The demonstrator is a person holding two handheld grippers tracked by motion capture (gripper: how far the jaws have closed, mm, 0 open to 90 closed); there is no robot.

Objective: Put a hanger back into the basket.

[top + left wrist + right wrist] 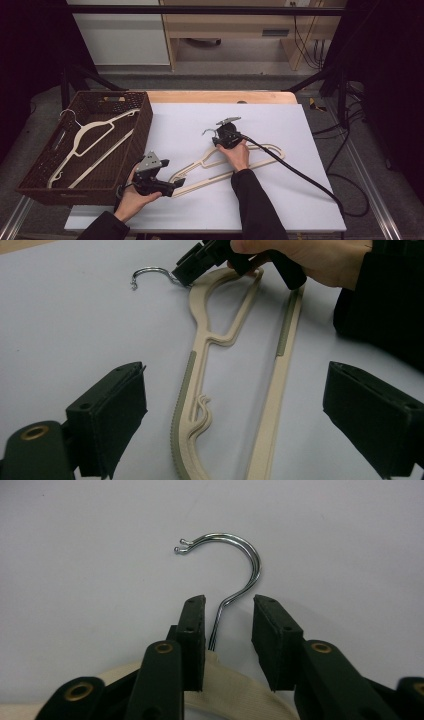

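Note:
Two cream plastic hangers (197,162) lie stacked on the white table top (280,200), their metal hooks (207,131) pointing to the far side. In the right gripper view my right gripper (229,610) straddles the hooks' stems (217,625) just above the cream neck (230,690). The stems sit close to one pad and well clear of the other, so nothing is pinched. My left gripper (177,184) rests by the hangers' near left end. In the left gripper view its jaws (235,375) stand wide open, with the hangers (200,340) stretching away between them toward the right gripper (187,270).
A brown woven basket (145,120) stands at the table's left and holds another cream hanger (90,135). The right gripper's black cable (300,175) trails across the table to the right edge. A strip of wooden table shows at the back.

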